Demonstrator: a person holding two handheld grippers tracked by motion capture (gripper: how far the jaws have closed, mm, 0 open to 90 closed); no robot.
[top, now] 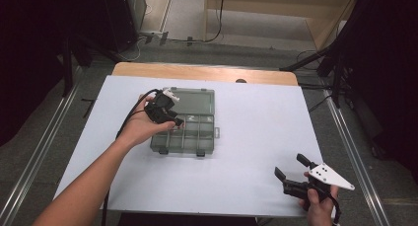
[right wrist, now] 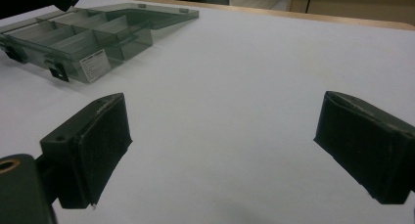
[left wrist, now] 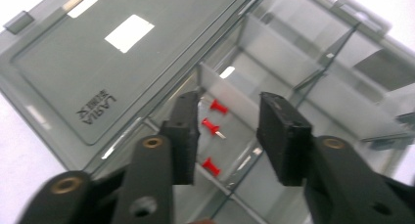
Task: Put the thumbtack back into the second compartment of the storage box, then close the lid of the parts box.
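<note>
Left gripper view: three red pushpins in one organizer box compartment, both claws spread, pinching nothing

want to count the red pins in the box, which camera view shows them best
The left gripper view: three red pins lie in one compartment of the open box, seen close between that gripper's parted jaws. In the high view the hand and left gripper cover that spot; in the right gripper view the box is far off, pins indiscernible.

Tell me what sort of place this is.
Probably a lab or workshop set up for recording. A white table stands between metal floor rails, with cables trailing over the bare floor behind. On it, an open compartment box holds red pushpins.
</note>
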